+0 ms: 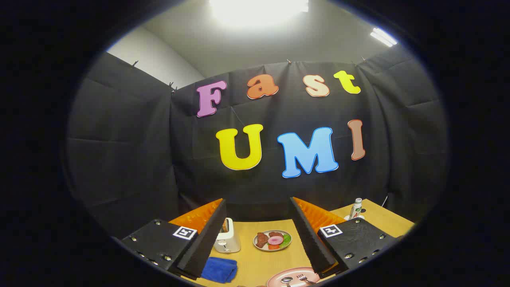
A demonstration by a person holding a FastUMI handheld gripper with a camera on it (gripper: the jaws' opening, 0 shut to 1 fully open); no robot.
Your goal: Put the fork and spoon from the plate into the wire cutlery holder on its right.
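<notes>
A silver spoon (286, 280) and fork (305, 278) lie side by side on a pink plate (279, 278), low between the gripper's wide-apart fingers, fork nearer the right one.

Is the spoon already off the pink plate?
No, the spoon lies on the pink plate beside the fork, and the gripper has its fingers spread open, touching neither.

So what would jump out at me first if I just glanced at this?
Probably the gripper, its two fingers spread wide open and holding nothing above a wooden table. Between them sits a plate of toy food beside a white toaster. Nearest the fingers, a pink plate holds a spoon and fork.
</notes>
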